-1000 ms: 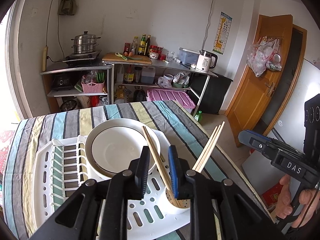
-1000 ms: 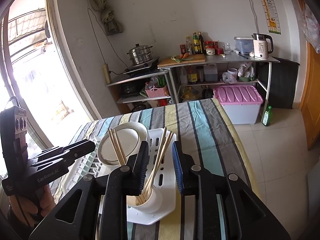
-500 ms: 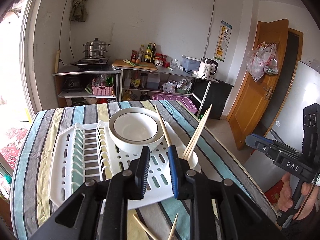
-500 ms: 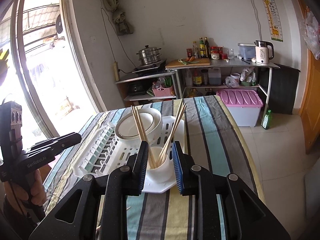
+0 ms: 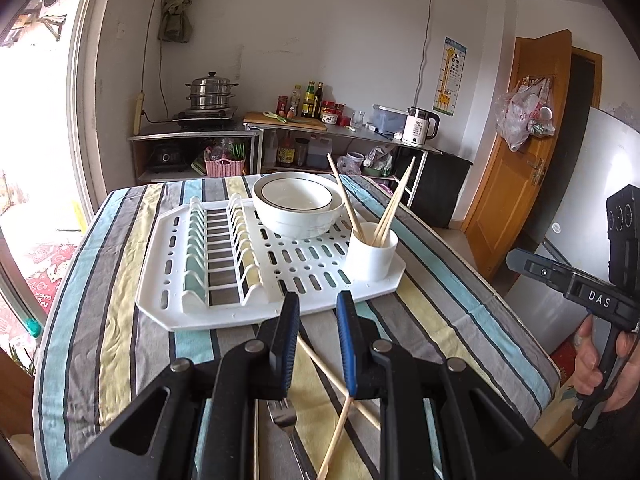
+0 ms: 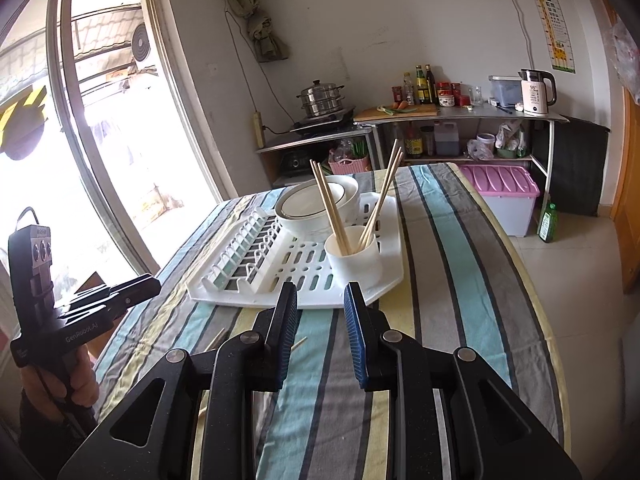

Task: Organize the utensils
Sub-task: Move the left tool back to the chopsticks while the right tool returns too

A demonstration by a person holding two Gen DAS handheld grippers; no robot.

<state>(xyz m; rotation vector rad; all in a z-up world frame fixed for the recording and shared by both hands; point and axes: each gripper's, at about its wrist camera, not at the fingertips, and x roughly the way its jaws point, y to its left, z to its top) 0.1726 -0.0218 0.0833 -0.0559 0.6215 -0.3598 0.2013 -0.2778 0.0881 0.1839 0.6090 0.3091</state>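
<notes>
— Between the jaws of the left gripper [image 5: 316,344], what is seen?

— Nothing is pinched; the jaws are held a little apart, with bare striped tabletop [image 5: 120,352] showing through the gap. Just below and behind their tips, on the near side of the white dish rack [image 5: 168,300], loose chopsticks [image 5: 340,388] are laid crossing each other, their long axes running diagonally away from the rack. A fork [image 5: 286,420] lies beside them, its handle pointing away from the rack.

— And the right gripper [image 6: 320,336]?

— Its jaws are likewise slightly spread and empty. Only two short chopstick ends [image 6: 298,343] are glimpsed there, left of the jaws, so the left hand is judged the nearer.

— Where should the pieces go?

— Probably into the white cup [image 5: 371,251] at the rack's near right corner, where chopsticks already stand.

— What does one view add?

— The fork is shown in the left wrist view alone.
</notes>
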